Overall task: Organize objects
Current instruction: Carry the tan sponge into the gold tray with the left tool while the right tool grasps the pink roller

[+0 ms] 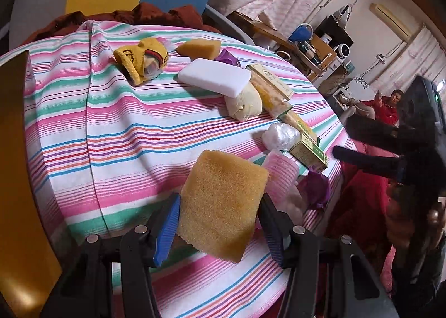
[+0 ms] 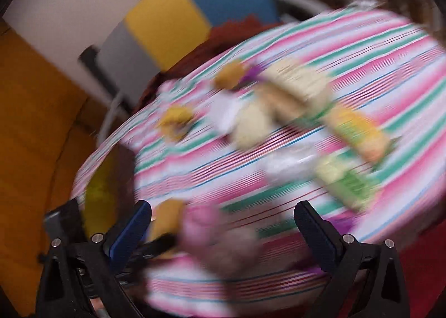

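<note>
sponge (image 1: 221, 206) is pinched between the blue pads of the left tongs (image 1: 220, 223), held clear above the striped surface (image 1: 111, 128) at its near edge. its broad face is turned up toward the camera, and its long axis runs away from the tongs, tilted slightly right, toward the row of things lying ahead.

that row is what the coming move is judged to turn on. ahead and to the right, a white block (image 1: 214, 79) leans on a cream sock roll (image 1: 245, 106), with long boxes (image 1: 271, 89) beside them — and a second, wedge-shaped sponge (image 1: 199, 48) lies farthest off, near a yellow sock bundle (image 1: 142, 60). if like is to be set with like, the held sponge would have to be carried forward across the whole surface.

the right tongs (image 2: 223, 223) are spread wide with nothing between them; their view is heavily smeared by motion, so little more can be told from it. seen from the left view, they hover off the right edge of the surface, near the green boxes (image 1: 308, 149) — the left tongs are the ones already loaded.
</note>
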Demonstrator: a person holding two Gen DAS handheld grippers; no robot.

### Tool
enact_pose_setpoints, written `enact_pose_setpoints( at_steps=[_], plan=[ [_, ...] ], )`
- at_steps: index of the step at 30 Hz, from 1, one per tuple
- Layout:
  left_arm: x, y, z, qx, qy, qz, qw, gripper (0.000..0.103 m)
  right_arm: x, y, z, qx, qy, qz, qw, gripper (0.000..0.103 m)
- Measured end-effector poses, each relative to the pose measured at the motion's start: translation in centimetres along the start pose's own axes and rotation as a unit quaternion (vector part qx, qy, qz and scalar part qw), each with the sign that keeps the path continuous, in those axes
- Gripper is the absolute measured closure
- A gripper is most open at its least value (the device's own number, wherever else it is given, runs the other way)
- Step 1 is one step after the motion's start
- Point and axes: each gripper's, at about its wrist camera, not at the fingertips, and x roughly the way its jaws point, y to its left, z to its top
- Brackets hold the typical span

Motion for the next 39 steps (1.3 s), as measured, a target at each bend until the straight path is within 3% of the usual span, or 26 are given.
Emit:
enact_pose_setpoints(
  at_steps=[3, 6, 8, 13, 20, 27, 32, 35, 39],
  plan=[
    [-0.4, -0.3, -0.1, 0.009, -0.008, 0.006, 0.9999, 0.047, 2.5, 0.5, -0.2, 0.023, 0.038, 0.016, 0.999, 0.001],
    [-0.8, -0.5, -0.3, 0.015, -0.016, 0.011, 0.9997, 0.047, 4.6, 0.3, -0.5, 0.043, 0.065, 0.015, 0.997, 0.012],
    [-0.9, -0.5, -0.4, 0.02, -0.018, 0.016, 0.9995, 0.047, 5.4, 0.0, -0.8, 0.046, 0.077, 0.01, 0.996, 0.03],
    [-0.9, -0.6, -0.7, 0.026, -0.02, 0.025, 0.9991, 0.047, 5.5, -0.3, -0.9, 0.046, 0.074, 0.005, 0.996, 0.061],
    [-2.9, -1.4, -0.8, 0.042, -0.046, 0.008, 0.998, 0.048, 2.8, -1.3, 0.3, 0.06, 0.016, -0.011, 0.998, 0.062],
    [-8.0, 0.4, -0.7, 0.002, -0.096, 0.018, 0.9953, 0.048, 0.6, 1.2, 1.5, 0.022, -0.014, 0.018, 1.0, 0.062],
    [-13.5, 4.5, -1.3, -0.05, -0.152, 0.076, 0.9842, 0.047, 1.5, 7.2, 1.6, -0.059, -0.008, 0.056, 0.997, 0.062],
    [-16.9, 8.1, -2.5, -0.09, -0.181, 0.13, 0.9707, 0.047, 3.3, 12.0, 1.0, -0.111, 0.013, 0.088, 0.99, 0.062],
    [-19.6, 12.4, -4.6, -0.139, -0.191, 0.192, 0.9526, 0.046, 6.4, 17.3, -0.8, -0.16, 0.053, 0.114, 0.979, 0.061]
  ],
)
